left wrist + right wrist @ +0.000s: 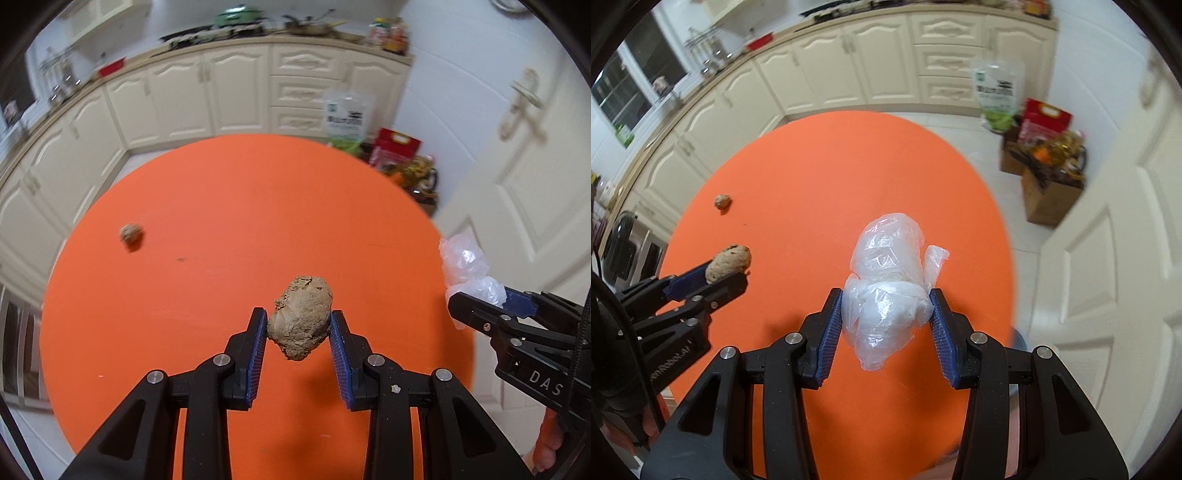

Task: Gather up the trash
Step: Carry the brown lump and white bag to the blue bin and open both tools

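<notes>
My left gripper (298,324) clamps a brown lump (301,316); my right gripper (886,309) clamps crumpled plastic (886,291); the last scrap (131,236) lies ahead-left on the orange table (221,206), nearer my left.

bright, even light — blurred, warped edges
</notes>
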The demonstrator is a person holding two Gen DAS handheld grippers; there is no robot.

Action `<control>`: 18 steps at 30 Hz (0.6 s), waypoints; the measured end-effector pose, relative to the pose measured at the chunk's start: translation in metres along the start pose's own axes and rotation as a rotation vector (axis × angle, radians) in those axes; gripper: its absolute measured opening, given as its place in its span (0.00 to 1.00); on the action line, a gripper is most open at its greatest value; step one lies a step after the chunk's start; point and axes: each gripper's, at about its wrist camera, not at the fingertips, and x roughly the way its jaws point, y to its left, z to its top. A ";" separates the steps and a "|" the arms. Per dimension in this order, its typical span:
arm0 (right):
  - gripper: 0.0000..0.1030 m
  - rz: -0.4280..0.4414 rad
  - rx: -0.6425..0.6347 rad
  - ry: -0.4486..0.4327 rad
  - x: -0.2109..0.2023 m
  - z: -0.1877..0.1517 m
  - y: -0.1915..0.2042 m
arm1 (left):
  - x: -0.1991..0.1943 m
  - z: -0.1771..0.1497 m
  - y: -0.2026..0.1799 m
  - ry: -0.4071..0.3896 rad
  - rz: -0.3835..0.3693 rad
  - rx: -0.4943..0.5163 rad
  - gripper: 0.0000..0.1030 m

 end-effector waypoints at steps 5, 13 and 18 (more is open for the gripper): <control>0.42 -0.042 0.077 -0.038 -0.033 -0.025 -0.043 | -0.009 -0.016 -0.040 -0.003 -0.042 0.086 0.29; 0.42 -0.098 0.192 -0.086 -0.076 -0.068 -0.105 | -0.012 -0.032 -0.112 0.019 -0.113 0.221 0.29; 0.42 -0.130 0.264 -0.099 -0.094 -0.094 -0.140 | -0.003 -0.034 -0.154 0.049 -0.166 0.301 0.29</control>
